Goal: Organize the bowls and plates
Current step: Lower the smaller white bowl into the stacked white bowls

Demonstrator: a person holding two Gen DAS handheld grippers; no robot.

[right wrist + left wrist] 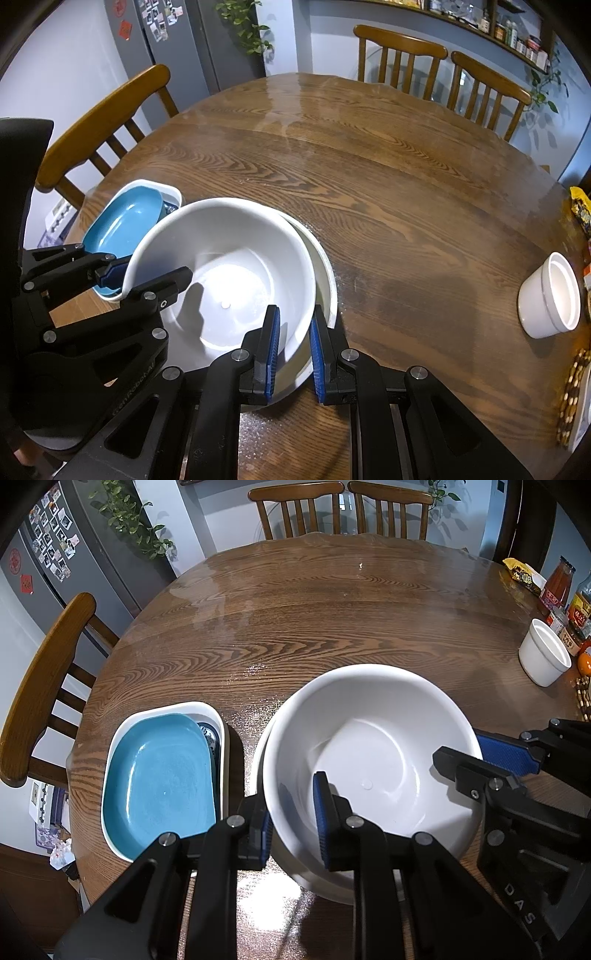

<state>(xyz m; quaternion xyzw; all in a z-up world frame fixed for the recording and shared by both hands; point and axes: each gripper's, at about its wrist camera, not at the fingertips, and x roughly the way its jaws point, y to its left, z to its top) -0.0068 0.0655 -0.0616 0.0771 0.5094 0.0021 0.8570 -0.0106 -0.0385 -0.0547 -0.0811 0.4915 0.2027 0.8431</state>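
A large white bowl (369, 746) (229, 266) sits tilted and off-centre in a second white bowl, whose rim (327, 280) (258, 753) peeks out beside it. My left gripper (293, 823) (147, 273) is shut on the upper bowl's left wall, one pad inside and one outside. My right gripper (293, 350) (458, 749) is shut on the opposite wall in the same way. To the left, a blue plate (159, 779) (122, 221) lies in a white rectangular dish (218, 716), with a blue-patterned dish (208, 738) between them.
A small white cup (543, 657) (550, 295) stands at the table's right, near sauce bottles and jars (557, 587), a snack packet (524, 574) and a beaded mat (570, 391). Wooden chairs (44, 686) (402, 55) ring the round wooden table (332, 609).
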